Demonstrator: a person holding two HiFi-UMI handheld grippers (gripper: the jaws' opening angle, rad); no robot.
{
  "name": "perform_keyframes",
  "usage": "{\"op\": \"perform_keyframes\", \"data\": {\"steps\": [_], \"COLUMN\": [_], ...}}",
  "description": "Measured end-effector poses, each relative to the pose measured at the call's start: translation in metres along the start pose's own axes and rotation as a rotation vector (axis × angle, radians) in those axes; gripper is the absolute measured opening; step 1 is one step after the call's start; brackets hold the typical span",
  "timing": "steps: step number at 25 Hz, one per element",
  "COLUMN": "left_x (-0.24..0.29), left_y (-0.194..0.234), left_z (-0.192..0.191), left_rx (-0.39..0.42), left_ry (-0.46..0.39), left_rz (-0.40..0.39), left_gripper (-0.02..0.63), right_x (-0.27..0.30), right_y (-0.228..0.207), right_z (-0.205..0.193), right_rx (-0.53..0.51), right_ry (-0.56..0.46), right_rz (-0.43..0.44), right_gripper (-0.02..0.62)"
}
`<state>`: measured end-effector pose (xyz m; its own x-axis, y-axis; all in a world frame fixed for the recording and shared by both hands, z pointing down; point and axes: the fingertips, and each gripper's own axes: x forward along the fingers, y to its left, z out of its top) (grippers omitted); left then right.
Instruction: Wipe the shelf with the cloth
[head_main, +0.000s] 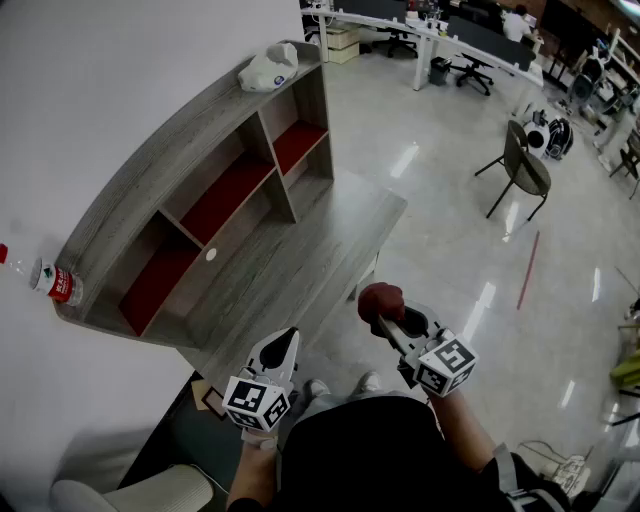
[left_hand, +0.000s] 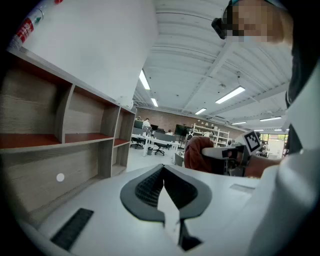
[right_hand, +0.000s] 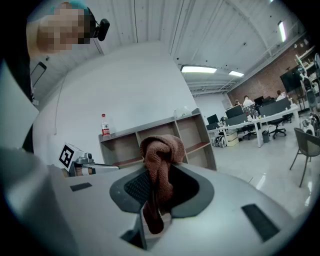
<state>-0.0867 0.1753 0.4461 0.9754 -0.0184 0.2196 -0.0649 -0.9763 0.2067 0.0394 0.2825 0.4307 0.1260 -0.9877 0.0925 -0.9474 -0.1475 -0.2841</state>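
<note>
The grey wooden shelf (head_main: 215, 190) with red inner boards stands on a desk (head_main: 300, 265) against a white wall. My right gripper (head_main: 385, 305) is shut on a reddish-brown cloth (head_main: 380, 298), held in the air off the desk's front edge. In the right gripper view the cloth (right_hand: 160, 150) bunches up between the jaws of that gripper (right_hand: 160, 172), with the shelf (right_hand: 150, 131) beyond. My left gripper (head_main: 283, 350) hovers beside the desk's near corner. Its jaws meet at a point with nothing in them (left_hand: 162, 167). The shelf (left_hand: 75, 137) lies to its left.
A water bottle (head_main: 45, 278) lies on the shelf top's near end and a white cap-like object (head_main: 268, 68) on its far end. A pale chair (head_main: 130, 490) stands by my left. An office chair (head_main: 525, 170) and desks (head_main: 470, 40) stand across the glossy floor.
</note>
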Motion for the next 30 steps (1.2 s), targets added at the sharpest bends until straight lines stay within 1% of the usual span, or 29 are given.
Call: {"op": "perform_keyframes", "data": {"steps": [8, 14, 21, 24, 27, 30], "left_x": [-0.015, -0.028, -0.038, -0.038, -0.032, -0.018], "left_y": [0.023, 0.048, 0.083, 0.1, 0.116, 0.128], "left_z": [0.0, -0.01, -0.015, -0.018, -0.023, -0.023], "left_rx": [-0.021, -0.045, -0.042, -0.047, -0.06, -0.06], "left_ry": [0.004, 0.014, 0.007, 0.008, 0.022, 0.032], "left_rz": [-0.026, -0.05, -0.094, -0.1, -0.094, -0.089], "left_gripper": [0.006, 0.006, 0.006, 0.006, 0.006, 0.006], "right_x": [0.016, 0.036, 0.072, 0.088, 0.102, 0.116], "right_y": [0.019, 0.032, 0.048, 0.053, 0.052, 0.035], "right_z": [-0.005, -0.014, -0.015, -0.019, -0.021, -0.023], "right_rx": [-0.007, 0.02, -0.012, -0.019, -0.015, -0.004], "right_ry": [0.015, 0.03, 0.037, 0.043, 0.049, 0.05], "right_rz": [-0.036, -0.083, -0.118, -0.122, -0.125, -0.125], "right_gripper": [0.072, 0.077, 0.077, 0.077, 0.077, 0.077]}}
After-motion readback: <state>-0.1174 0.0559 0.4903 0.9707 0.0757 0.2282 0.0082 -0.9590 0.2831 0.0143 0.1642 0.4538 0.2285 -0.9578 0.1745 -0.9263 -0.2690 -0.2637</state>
